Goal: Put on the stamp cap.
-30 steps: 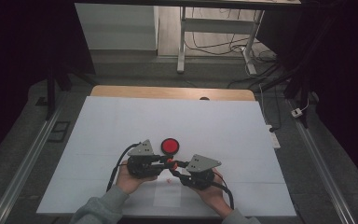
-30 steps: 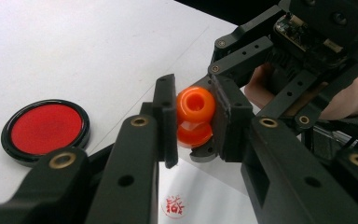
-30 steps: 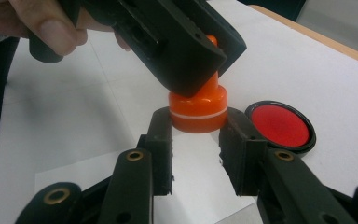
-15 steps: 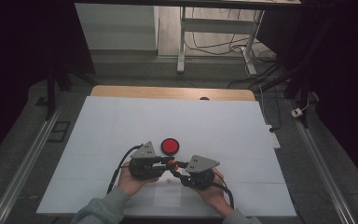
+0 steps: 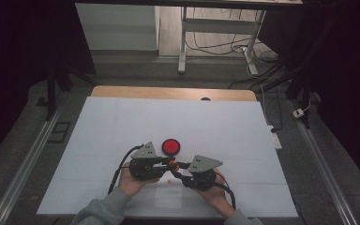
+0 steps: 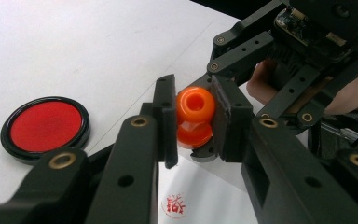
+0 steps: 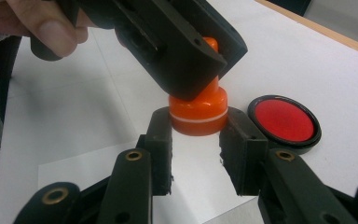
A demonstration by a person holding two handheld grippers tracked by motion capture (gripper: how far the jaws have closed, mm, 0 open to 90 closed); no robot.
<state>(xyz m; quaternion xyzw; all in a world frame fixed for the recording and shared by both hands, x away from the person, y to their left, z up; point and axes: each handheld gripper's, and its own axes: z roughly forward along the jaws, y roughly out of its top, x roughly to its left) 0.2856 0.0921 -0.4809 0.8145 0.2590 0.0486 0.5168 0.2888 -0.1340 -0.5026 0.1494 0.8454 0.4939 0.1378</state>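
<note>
An orange stamp (image 6: 195, 105) with a round knob hangs just above the table, near the person's side. My left gripper (image 6: 193, 119) is shut on its knob. My right gripper (image 7: 196, 133) comes from the opposite side, and its jaws press on the stamp's wide base (image 7: 198, 112). In the high view both grippers meet tip to tip at the stamp (image 5: 171, 164), left gripper (image 5: 167, 162) and right gripper (image 5: 174, 169). A round red ink pad (image 5: 171, 146) lies open just beyond them. A red stamped mark (image 6: 177, 205) shows on the paper below the stamp.
A white sheet (image 5: 168, 199) lies on the white table top (image 5: 122, 122) under the grippers. The table's wooden far edge (image 5: 168, 93) and metal rails at both sides bound the space. The left gripper's body (image 7: 182, 51) sits over the stamp in the right gripper view.
</note>
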